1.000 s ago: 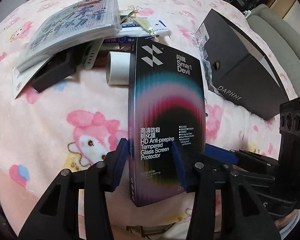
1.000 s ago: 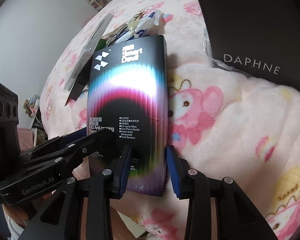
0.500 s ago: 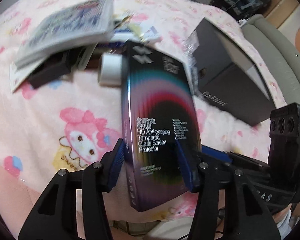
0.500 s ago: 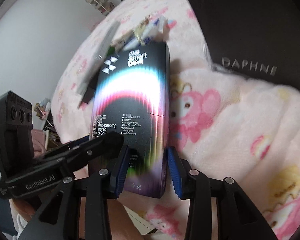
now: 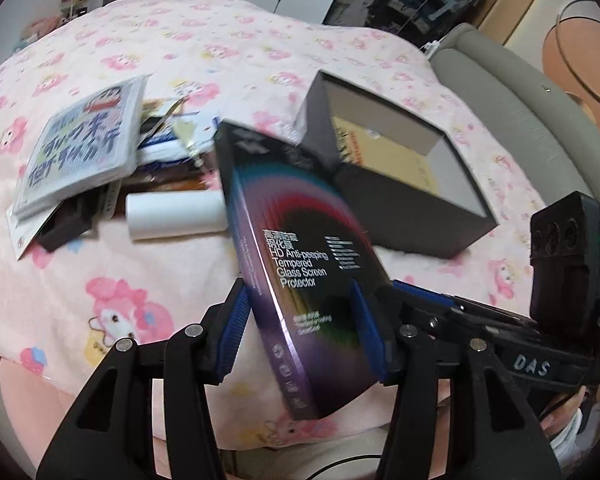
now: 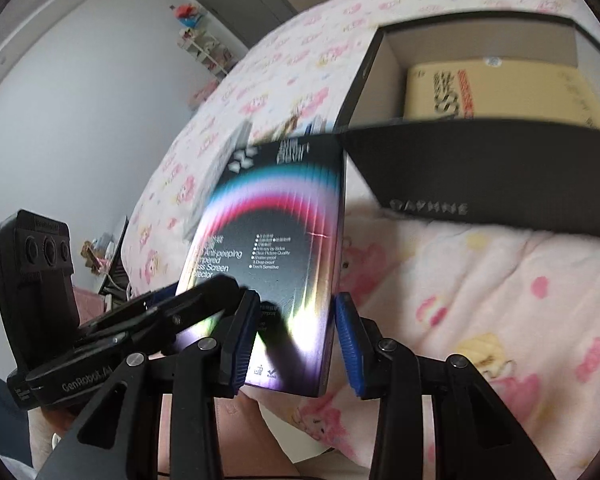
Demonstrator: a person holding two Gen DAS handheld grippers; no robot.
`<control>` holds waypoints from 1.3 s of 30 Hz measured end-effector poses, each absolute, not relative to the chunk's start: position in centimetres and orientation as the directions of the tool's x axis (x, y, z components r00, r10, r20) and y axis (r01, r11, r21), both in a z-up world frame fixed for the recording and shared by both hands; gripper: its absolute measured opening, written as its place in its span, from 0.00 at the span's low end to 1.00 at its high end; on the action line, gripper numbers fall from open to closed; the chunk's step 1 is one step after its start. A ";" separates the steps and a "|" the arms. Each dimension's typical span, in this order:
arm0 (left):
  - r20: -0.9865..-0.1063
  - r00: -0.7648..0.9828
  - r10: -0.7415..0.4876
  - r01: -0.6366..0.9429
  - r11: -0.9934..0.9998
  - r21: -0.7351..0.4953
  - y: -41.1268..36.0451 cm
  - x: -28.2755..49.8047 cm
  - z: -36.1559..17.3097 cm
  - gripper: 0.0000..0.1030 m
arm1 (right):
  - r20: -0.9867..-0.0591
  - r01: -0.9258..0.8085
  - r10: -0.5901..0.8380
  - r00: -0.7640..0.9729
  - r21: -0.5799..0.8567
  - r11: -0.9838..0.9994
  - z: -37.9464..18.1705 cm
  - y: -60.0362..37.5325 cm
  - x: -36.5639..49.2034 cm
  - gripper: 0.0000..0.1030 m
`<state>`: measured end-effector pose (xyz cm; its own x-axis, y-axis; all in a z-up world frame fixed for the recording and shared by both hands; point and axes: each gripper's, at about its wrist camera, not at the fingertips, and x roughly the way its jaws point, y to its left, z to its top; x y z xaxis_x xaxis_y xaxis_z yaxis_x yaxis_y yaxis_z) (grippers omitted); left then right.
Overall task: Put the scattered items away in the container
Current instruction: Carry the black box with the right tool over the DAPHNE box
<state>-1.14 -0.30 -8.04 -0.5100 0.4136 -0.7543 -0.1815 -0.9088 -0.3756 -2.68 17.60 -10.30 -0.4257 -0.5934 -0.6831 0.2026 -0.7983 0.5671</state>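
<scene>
A dark screen protector box [image 5: 300,240] [image 6: 276,232] hangs tilted above the pink blanket, held at its near end. My left gripper [image 5: 298,304] is shut on it, a blue pad on each long edge. My right gripper [image 6: 296,304] grips the same end: its right pad meets the box's right edge and its left pad lies over the face. In the left wrist view the right gripper [image 5: 404,292] comes in from the right. The black open container [image 5: 412,208] [image 6: 480,184] sits just beyond, with a cream flat pack [image 5: 384,152] [image 6: 500,92] inside.
A white roll [image 5: 176,216] lies left of the held box. Behind it is a pile: a clear printed case [image 5: 80,148] on top of dark flat items and packets. A grey padded edge [image 5: 520,92] borders the bed on the right.
Both grippers have risen with the screen protector box, lifting it off the blanket and tilting it. The views now look down into the open container, whose inside was hidden before.
</scene>
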 end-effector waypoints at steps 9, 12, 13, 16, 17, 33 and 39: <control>-0.749 -0.524 0.405 -0.234 -0.914 -0.330 2.5 -1.7 -6.0 0.36 | -0.640 0.233 -0.606 -0.473 0.572 -0.786 -7.2 19.3 -2.6 0.11; -0.760 -0.514 0.397 -0.242 -0.918 -0.315 3.2 -2.0 -6.0 0.37 | -0.635 0.244 -0.612 -0.472 0.573 -0.783 -7.1 19.6 -2.6 0.08; -0.772 -0.499 0.393 -0.239 -0.919 -0.314 3.3 -2.2 -6.5 0.37 | -0.633 0.240 -0.621 -0.463 0.585 -0.775 -7.4 19.8 -2.7 0.08; -0.822 -0.468 0.325 -0.219 -0.944 -0.248 3.9 -2.6 -9.0 0.35 | -0.639 0.225 -0.633 -0.437 0.604 -0.765 -8.7 19.8 -2.9 0.08; -0.834 -0.468 0.293 -0.213 -0.953 -0.215 4.0 -2.6 -9.7 0.31 | -0.652 0.215 -0.627 -0.427 0.600 -0.770 -9.2 19.5 -3.0 0.08; -0.898 -0.395 0.195 -0.019 -0.979 -0.205 -3.8 -2.5 -13.9 0.34 | -0.747 0.156 -0.641 -0.176 0.622 -0.767 -18.9 14.7 -3.9 0.36; -0.906 -0.344 0.245 0.026 -0.963 -0.270 -6.0 -2.8 -16.3 0.40 | -0.773 0.198 -0.621 -0.131 0.593 -0.780 -21.0 12.3 -5.1 0.52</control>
